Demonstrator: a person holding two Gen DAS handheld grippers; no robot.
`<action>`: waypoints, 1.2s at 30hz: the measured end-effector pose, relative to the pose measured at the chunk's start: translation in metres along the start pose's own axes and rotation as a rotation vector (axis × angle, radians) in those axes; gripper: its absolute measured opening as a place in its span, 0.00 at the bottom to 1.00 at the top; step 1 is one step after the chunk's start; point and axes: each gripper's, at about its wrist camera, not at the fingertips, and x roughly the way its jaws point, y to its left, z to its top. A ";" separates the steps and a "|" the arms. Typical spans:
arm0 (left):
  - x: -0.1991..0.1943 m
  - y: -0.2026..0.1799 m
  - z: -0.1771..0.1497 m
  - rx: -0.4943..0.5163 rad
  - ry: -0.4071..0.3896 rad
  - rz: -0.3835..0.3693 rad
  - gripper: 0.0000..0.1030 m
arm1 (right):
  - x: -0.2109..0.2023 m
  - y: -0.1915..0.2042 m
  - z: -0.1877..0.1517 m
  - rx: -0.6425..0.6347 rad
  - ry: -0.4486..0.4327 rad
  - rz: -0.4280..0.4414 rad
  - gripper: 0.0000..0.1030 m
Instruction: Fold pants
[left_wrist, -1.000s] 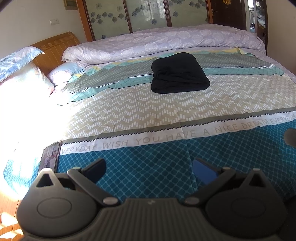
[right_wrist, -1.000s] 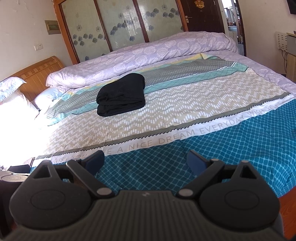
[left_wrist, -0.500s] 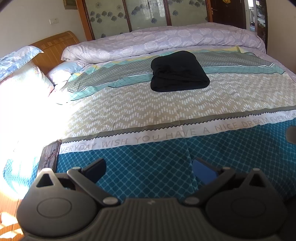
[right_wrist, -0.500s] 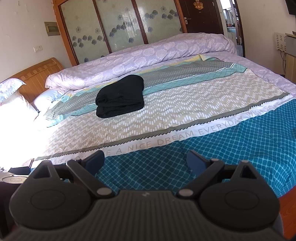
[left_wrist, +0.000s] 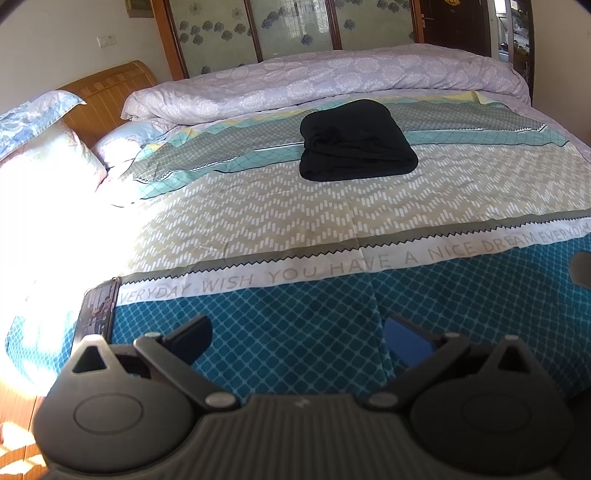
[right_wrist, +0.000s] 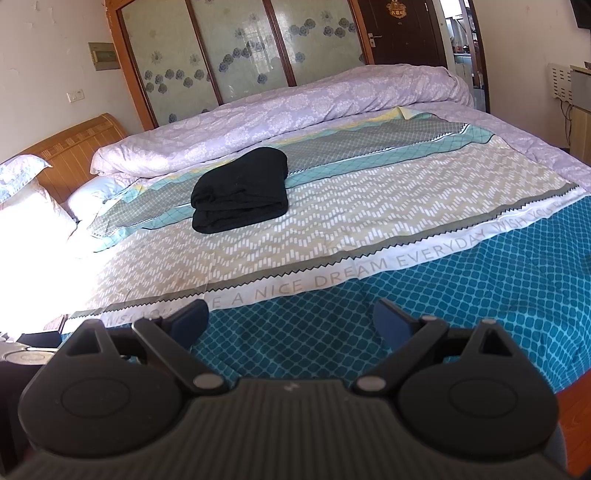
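The black pants (left_wrist: 356, 142) lie folded into a compact bundle on the far half of the bed, on the patterned bedspread (left_wrist: 295, 221); they also show in the right wrist view (right_wrist: 242, 192). My left gripper (left_wrist: 297, 326) is open and empty, low over the teal near part of the bedspread, far from the pants. My right gripper (right_wrist: 290, 314) is open and empty, also over the teal near edge (right_wrist: 461, 280).
A rolled lilac duvet (left_wrist: 332, 77) lies along the far side. Pillows (left_wrist: 44, 155) and a wooden headboard (left_wrist: 107, 92) are at the left. A phone (left_wrist: 96, 314) lies at the bed's near left edge. A dark nightstand (right_wrist: 22, 354) stands at the left.
Both grippers have drifted back slightly from the bed; the pants have not moved and both grippers stay open.
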 end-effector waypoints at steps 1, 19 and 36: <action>0.000 0.000 0.000 0.000 0.001 -0.001 1.00 | 0.000 0.000 0.000 0.000 0.001 0.000 0.95; 0.005 0.001 0.000 -0.010 0.033 -0.008 1.00 | 0.004 0.003 -0.003 -0.009 0.024 0.006 0.95; 0.001 0.004 0.001 -0.023 0.016 0.010 1.00 | 0.004 0.003 -0.004 -0.007 0.026 0.006 0.95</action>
